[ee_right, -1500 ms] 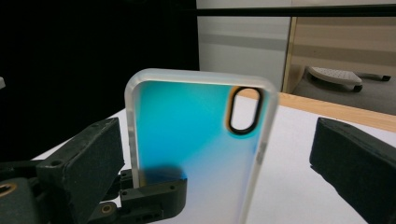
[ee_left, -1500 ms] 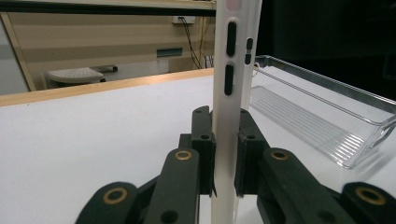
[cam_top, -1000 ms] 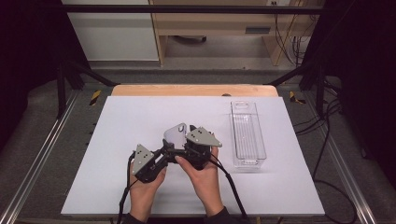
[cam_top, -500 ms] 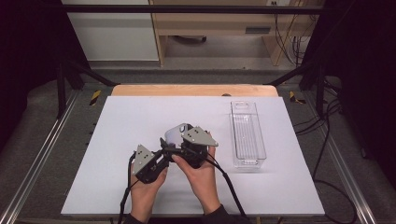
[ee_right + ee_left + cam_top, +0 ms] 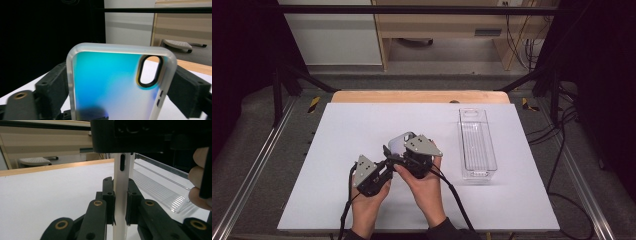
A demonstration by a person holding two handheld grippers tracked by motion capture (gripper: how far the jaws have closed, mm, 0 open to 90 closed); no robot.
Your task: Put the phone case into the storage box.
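Note:
A translucent phone case (image 5: pixel 401 141) with a blue-green sheen is held upright over the white table, between both hands. In the left gripper view the phone case (image 5: pixel 121 195) is seen edge-on, and my left gripper (image 5: pixel 121 202) is shut on its thin wall. In the right gripper view the phone case (image 5: pixel 117 82) faces the camera, its oval camera hole at the upper right. My right gripper (image 5: pixel 120 85) has just been closing, and its pads now press on the case's two long sides. From above, my left gripper (image 5: pixel 387 162) sits left of my right gripper (image 5: pixel 404 150).
A clear, ribbed plastic bin (image 5: pixel 477 145) lies lengthwise at the right of the white table top (image 5: pixel 347 130); the left gripper view shows this bin (image 5: pixel 160 187) beyond the case. A wooden strip (image 5: pixel 419 96) edges the far side. Cables trail toward the near edge.
The right gripper has shifted slightly toward the left gripper and its jaws have closed in on the case. The left hand has kept still.

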